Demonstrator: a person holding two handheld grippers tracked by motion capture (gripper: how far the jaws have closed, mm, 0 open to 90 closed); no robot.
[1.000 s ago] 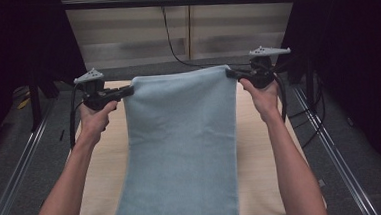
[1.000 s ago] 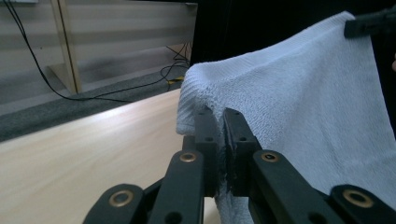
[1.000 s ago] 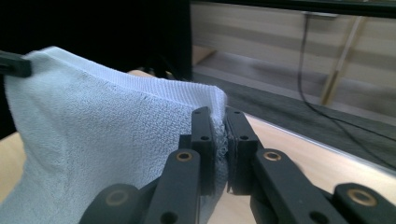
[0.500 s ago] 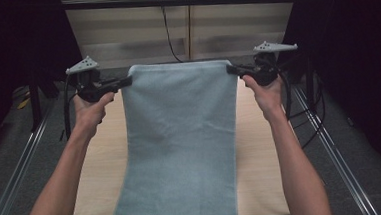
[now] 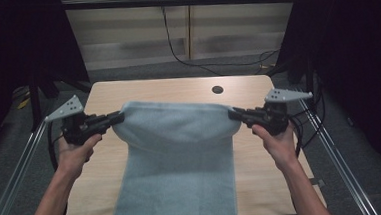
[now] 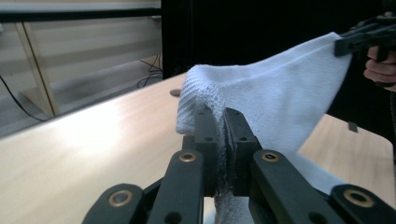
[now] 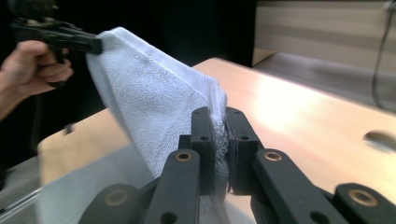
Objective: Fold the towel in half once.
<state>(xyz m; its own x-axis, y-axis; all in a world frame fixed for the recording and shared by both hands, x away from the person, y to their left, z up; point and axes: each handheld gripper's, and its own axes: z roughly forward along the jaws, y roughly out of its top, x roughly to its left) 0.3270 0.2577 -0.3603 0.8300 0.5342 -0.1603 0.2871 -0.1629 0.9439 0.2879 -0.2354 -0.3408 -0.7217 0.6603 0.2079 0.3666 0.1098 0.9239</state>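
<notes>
Folding step: left gripper (image 5: pixel 113 118) and right gripper (image 5: pixel 235 114), jaws clamped on the towel's (image 5: pixel 174 163) far corners, hold that edge above the surface (image 5: pixel 177 88); next, likely lowering it evenly toward the towel's near end.

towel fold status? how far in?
Done: both far corners of the towel are pinched, left gripper and right gripper shut on them. In hand: that edge is lifted over the table. Left: no fold laid yet.
</notes>
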